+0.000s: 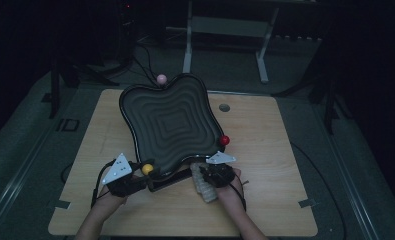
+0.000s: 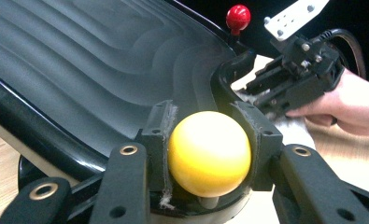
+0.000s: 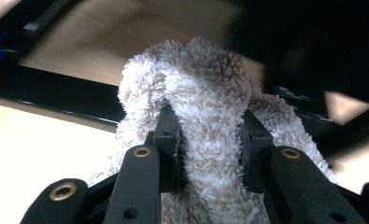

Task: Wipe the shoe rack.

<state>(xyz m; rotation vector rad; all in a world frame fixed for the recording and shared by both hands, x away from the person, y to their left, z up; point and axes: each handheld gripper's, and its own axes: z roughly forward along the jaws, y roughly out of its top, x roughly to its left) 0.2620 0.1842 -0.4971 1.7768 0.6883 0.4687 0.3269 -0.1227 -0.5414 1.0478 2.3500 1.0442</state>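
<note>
At the tray's point(image 1: 170, 120) 6 o'clock edge, the left gripper point(image 2: 209, 154) clamps the yellow ball point(image 2: 209, 153) while the right gripper point(image 3: 209, 154), just at 3 o'clock beside it, grasps the fluffy cloth point(image 3: 210, 116) on the tabletop point(image 1: 265, 150).

Probably a dim lab: bare wooden table point(image 1: 265, 150), floor cables point(image 1: 145, 65).

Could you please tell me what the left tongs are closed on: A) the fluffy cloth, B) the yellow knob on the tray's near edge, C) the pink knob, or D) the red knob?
B: in the left gripper view the left tongs have a pad pressed on each side of the yellow knob at the tray's rim, while the cloth sits in the right tongs.
</note>
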